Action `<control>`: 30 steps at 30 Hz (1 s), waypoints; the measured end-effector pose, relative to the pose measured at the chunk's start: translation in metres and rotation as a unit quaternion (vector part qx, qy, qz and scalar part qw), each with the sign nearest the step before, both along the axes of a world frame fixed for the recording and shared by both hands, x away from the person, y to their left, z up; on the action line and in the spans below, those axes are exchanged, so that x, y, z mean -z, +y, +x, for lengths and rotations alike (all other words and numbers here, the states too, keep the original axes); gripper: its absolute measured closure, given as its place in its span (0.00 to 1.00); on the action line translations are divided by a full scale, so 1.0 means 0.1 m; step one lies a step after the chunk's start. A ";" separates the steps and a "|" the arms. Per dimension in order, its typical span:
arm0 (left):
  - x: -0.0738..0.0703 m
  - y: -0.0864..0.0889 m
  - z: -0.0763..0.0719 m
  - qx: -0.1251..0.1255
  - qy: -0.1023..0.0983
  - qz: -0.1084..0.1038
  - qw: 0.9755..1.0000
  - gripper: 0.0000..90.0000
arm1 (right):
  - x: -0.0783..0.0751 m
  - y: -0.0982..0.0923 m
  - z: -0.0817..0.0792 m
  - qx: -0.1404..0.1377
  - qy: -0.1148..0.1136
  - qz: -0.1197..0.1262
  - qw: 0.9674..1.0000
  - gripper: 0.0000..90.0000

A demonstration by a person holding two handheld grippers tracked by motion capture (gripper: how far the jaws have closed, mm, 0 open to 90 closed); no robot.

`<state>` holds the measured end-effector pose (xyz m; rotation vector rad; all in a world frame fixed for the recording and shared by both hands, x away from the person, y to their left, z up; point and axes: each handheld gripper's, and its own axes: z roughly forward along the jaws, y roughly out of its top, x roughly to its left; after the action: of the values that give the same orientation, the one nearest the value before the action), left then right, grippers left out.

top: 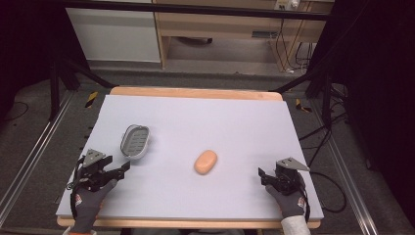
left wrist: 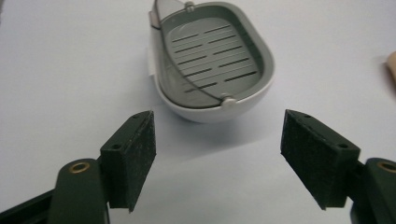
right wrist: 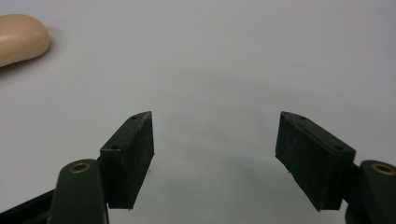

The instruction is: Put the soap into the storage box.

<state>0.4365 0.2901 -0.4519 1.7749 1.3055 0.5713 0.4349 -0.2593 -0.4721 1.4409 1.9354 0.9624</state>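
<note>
Both grippers' fingers (left wrist: 133, 158) spread apart; slotted soap dish (top: 135, 141) sits empty, soap (top: 205, 162) well apart.

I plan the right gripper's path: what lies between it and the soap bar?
Nothing: between the right gripper and the soap bar the high view shows bare table cover.

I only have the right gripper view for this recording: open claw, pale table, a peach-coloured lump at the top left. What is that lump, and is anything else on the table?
Observer: It is a whole oval bar of soap, lying near the middle of the table.
Operator: Anything else out there?
Observer: A grey slotted soap dish sits left of the soap, apart from it.
Operator: Where is the other claw?
Observer: The left claw is open, pointing at the dish and not touching it.
</note>
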 end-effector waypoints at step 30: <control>-0.19 -0.44 -0.06 0.041 -0.013 -0.006 0.999 0.30 | -0.01 0.04 -0.01 -0.005 0.001 -0.003 1.000 0.33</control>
<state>0.4304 0.2461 -0.4334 1.7962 1.2106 0.5383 0.4338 -0.2555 -0.4716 1.4311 1.9477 0.9587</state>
